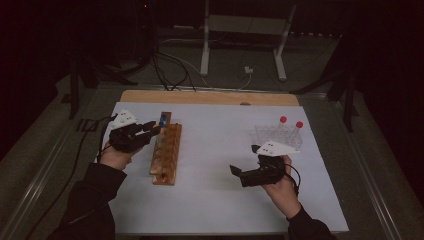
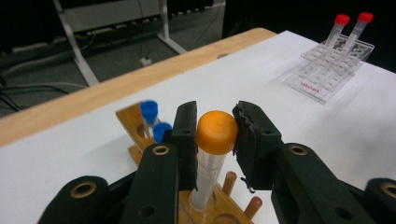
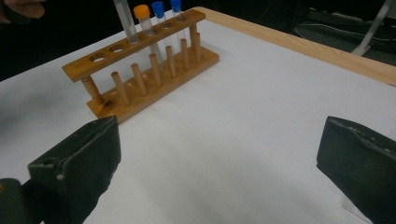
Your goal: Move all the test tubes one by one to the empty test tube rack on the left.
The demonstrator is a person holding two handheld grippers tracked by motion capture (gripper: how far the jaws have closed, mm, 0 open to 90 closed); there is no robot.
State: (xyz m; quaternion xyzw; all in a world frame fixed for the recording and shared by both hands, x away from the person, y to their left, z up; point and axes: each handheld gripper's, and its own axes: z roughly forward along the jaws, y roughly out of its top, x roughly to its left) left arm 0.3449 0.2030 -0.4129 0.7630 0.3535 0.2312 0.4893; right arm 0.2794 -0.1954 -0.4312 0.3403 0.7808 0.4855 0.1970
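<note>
- Left gripper (image 2: 214, 135) jaws clenched on orange-capped tube (image 2: 212, 154), tube standing in wooden rack (image 1: 166, 155) beside two blue-capped tubes (image 2: 150, 112).
- Right gripper (image 3: 219, 168) jaws released, hovering over white counter (image 1: 220, 150).

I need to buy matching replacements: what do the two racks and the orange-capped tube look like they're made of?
Left rack: wood, glossy honey-brown, seemingly varnished, with turned pegs and drilled holes. Right rack: clear hard plastic, probably acrylic; see-through, with shiny edges. Orange-capped tube: clear to frosted wall, likely plastic, though glass can't be ruled out; its matte cap looks like moulded plastic. The left gripper is clamped on that cap.
</note>
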